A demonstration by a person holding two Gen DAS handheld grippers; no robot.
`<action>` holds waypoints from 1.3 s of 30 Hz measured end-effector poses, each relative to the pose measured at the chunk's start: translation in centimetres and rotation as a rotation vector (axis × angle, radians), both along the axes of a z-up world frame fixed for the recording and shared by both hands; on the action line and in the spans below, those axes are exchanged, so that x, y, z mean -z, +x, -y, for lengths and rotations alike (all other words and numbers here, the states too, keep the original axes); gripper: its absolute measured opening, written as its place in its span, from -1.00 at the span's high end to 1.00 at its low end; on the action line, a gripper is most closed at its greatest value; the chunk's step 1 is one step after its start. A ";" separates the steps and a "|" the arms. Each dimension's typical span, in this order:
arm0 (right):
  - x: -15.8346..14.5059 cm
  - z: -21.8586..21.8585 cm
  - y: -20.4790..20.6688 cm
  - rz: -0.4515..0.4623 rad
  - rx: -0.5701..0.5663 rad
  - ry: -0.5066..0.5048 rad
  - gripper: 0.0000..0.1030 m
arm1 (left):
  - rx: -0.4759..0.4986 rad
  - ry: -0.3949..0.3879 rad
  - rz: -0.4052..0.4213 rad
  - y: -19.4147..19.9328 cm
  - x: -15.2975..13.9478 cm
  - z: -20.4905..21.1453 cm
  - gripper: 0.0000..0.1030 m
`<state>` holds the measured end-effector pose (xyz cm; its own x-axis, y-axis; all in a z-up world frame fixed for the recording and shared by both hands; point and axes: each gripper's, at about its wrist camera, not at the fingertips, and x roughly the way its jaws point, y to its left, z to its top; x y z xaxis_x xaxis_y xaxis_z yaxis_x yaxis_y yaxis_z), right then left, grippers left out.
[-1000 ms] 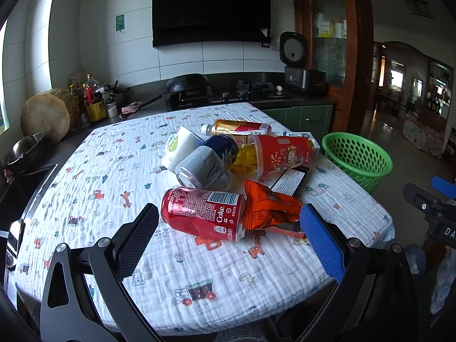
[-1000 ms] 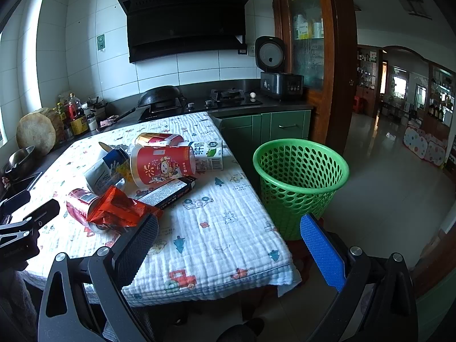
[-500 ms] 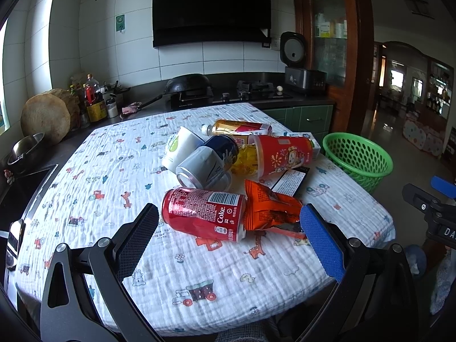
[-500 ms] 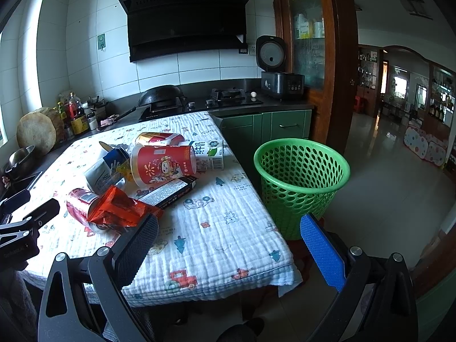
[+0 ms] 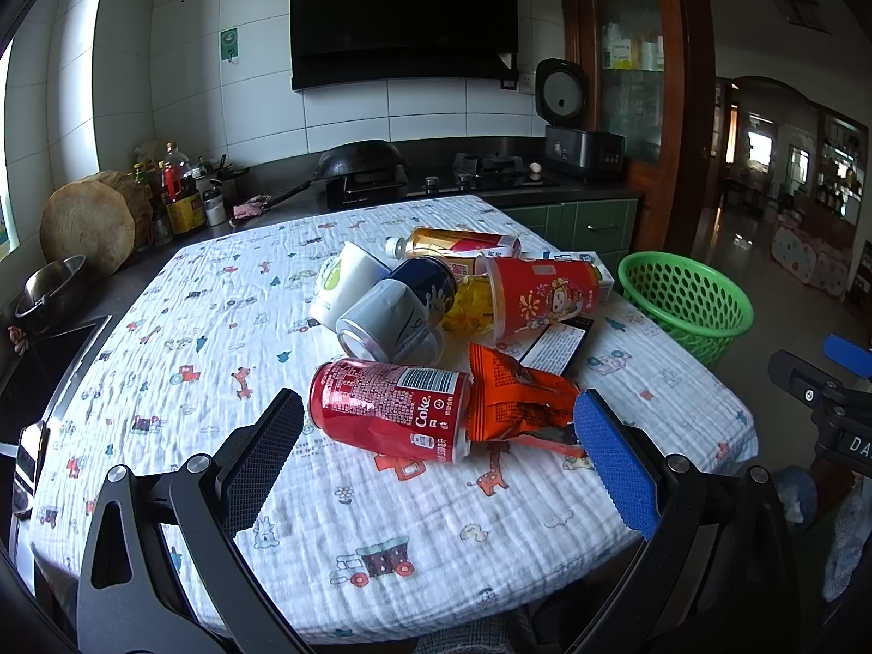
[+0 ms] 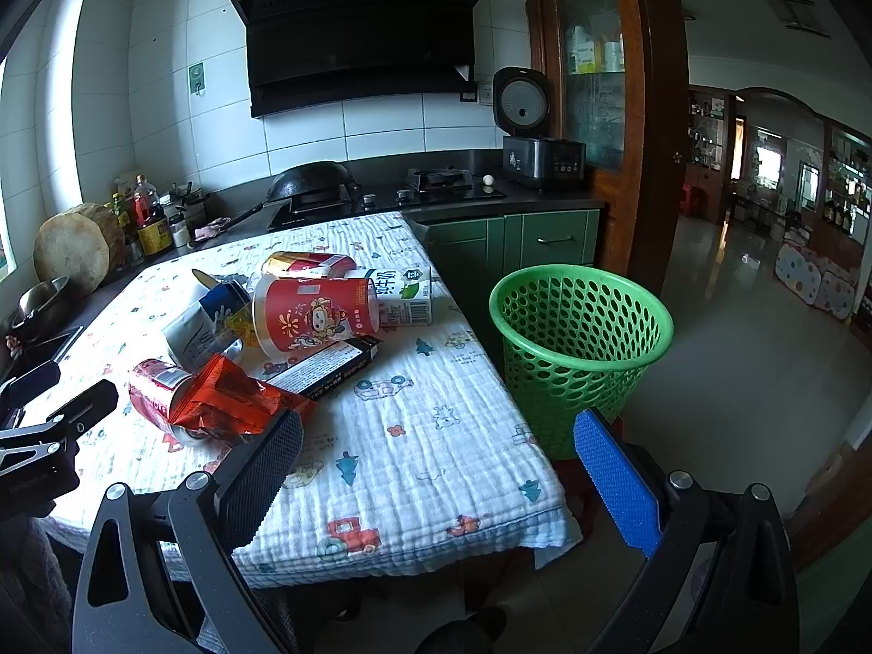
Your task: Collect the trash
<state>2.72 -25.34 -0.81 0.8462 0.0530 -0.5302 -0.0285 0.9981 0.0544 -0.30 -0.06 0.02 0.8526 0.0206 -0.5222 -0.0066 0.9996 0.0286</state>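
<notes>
A pile of trash lies on the cloth-covered table (image 5: 191,327): a dented red Coke can (image 5: 389,417), an orange snack bag (image 5: 518,406), a silver can (image 5: 381,321), a red paper cup (image 5: 539,297), a black wrapper (image 5: 556,340), a white cup (image 5: 343,283), a tea bottle (image 5: 458,242) and a milk carton (image 6: 403,294). My left gripper (image 5: 436,468) is open, just short of the Coke can and holding nothing. My right gripper (image 6: 436,474) is open over the table's near right corner. A green mesh basket (image 6: 580,343) stands on the floor beside the table.
Behind the table runs a dark counter with a wok (image 5: 359,155), a gas hob (image 5: 490,166), a rice cooker (image 5: 567,103), bottles (image 5: 177,191) and a round chopping block (image 5: 87,226). A sink (image 5: 32,365) sits at left. Tiled floor (image 6: 752,370) extends right of the basket.
</notes>
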 end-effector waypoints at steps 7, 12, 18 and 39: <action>0.1 -0.2 0.2 -0.003 -0.005 -0.002 -0.88 | -0.002 0.002 -0.001 0.0 0.0 0.0 -0.90; 0.1 -0.4 0.4 -0.005 -0.011 -0.006 -0.88 | -0.003 0.005 -0.004 0.2 0.1 -0.1 -0.90; 0.2 -0.4 0.5 -0.009 -0.012 -0.007 -0.88 | -0.003 0.006 -0.011 0.5 0.3 -0.1 -0.90; 0.8 -1.8 2.9 -0.040 -0.068 -0.031 -0.88 | -0.020 0.004 -0.041 2.6 0.5 -1.4 -0.90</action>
